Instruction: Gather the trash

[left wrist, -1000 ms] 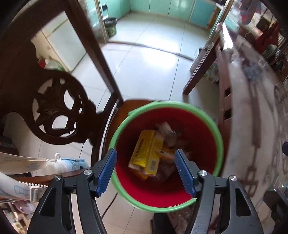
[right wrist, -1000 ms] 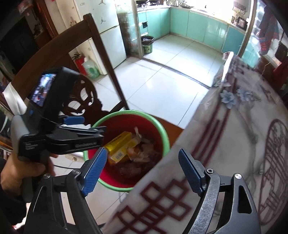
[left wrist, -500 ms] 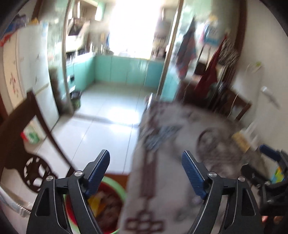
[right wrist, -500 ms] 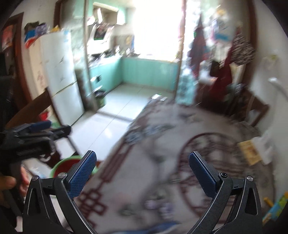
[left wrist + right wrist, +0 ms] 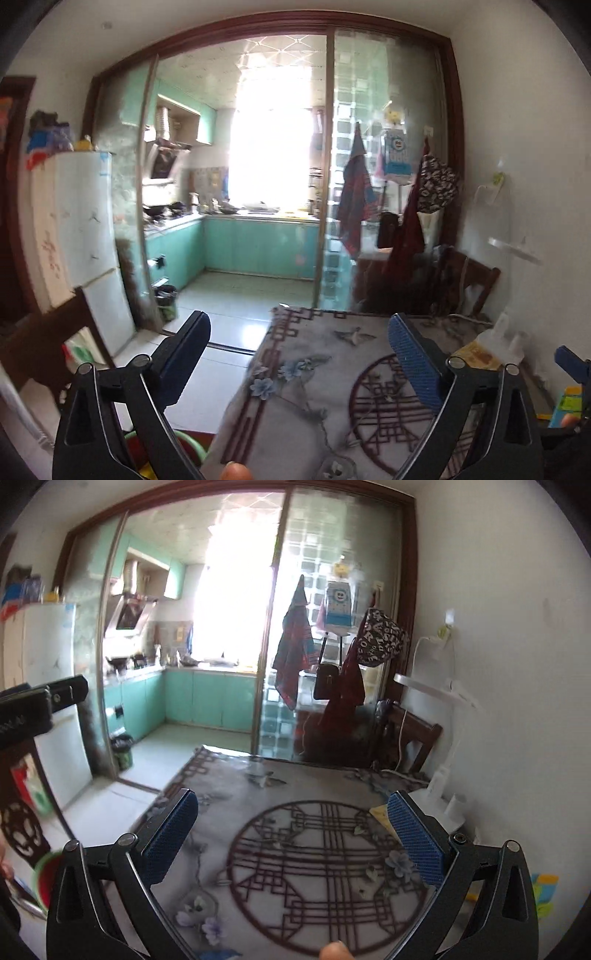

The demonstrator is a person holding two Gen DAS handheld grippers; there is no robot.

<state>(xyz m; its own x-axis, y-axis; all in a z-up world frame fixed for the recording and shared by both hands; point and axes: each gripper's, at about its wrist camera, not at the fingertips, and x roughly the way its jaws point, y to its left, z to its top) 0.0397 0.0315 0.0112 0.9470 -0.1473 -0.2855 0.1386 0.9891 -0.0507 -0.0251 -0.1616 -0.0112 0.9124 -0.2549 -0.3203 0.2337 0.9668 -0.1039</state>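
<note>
My left gripper [image 5: 299, 354] is open and empty, raised level over the near left edge of the patterned table [image 5: 332, 369]. My right gripper [image 5: 293, 834] is open and empty above the table's round red pattern [image 5: 317, 867]. The red bin with a green rim [image 5: 184, 443] shows only as a sliver below the left gripper, and at the left edge of the right wrist view [image 5: 46, 878]. A flat yellow packet [image 5: 476, 354] lies on the table at the far right, also in the right wrist view [image 5: 380, 814]. A colourful yellow-green packet [image 5: 567, 402] lies at the right edge.
A dark wooden chair [image 5: 40, 343] stands left of the table by the bin. A white lamp base [image 5: 443, 808] and another chair [image 5: 410, 738] stand at the table's far right. A white fridge [image 5: 70, 229] and the kitchen doorway lie beyond.
Both grippers tilted up from looking down into the bin with its trash to looking level across the table toward the kitchen. Both stayed open and empty.
</note>
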